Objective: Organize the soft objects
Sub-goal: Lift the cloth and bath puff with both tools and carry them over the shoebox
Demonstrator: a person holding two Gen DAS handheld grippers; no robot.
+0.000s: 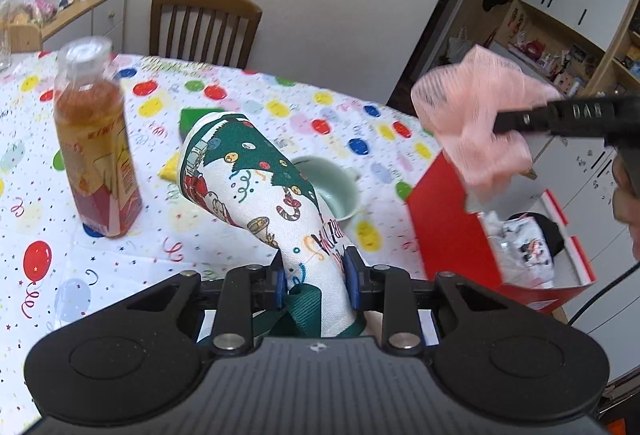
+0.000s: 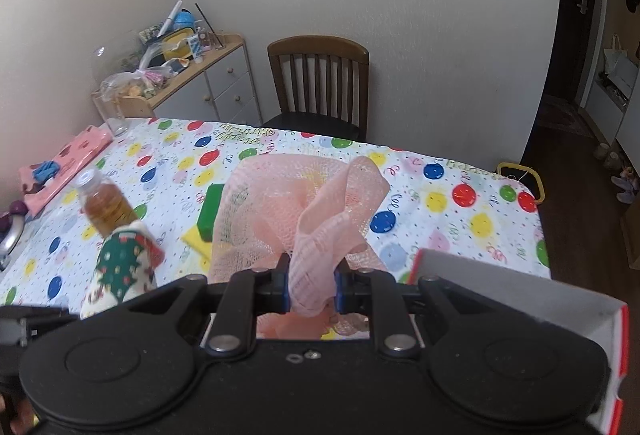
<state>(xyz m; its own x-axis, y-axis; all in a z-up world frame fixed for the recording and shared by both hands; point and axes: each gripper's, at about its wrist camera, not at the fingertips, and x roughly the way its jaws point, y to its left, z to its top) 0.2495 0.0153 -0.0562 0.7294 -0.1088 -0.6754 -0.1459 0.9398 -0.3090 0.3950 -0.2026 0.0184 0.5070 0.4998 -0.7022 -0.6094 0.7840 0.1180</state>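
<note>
Right up against the left wrist camera, the left gripper [image 1: 316, 277] pinches a rolled Christmas-print cloth [image 1: 256, 191], blue pads [image 1: 353, 271] pressing both sides of its lower end while the roll juts up and away over the table. Green strap fabric bunches below the pads. Beyond it a pale green mug [image 1: 334, 191] sits on the balloon-print tablecloth [image 1: 240, 95], partly hidden by the cloth. A bottle of amber drink [image 1: 96, 143] stands upright to the left, well apart from the mug, and a green and yellow sponge [image 1: 188, 127] lies behind the roll.

Over on the right, the right gripper [image 2: 312, 285] clamps a pink mesh cloth [image 2: 296, 207], its pads squeezed on a gathered fold with the rest billowing forward. In the left view that pink mesh [image 1: 476, 127] hangs in the air above a red box [image 1: 452, 235], which sits at the table's right edge with its lid up and some white items inside. A wooden chair [image 2: 318, 83] stands at the far side of the table.
</note>
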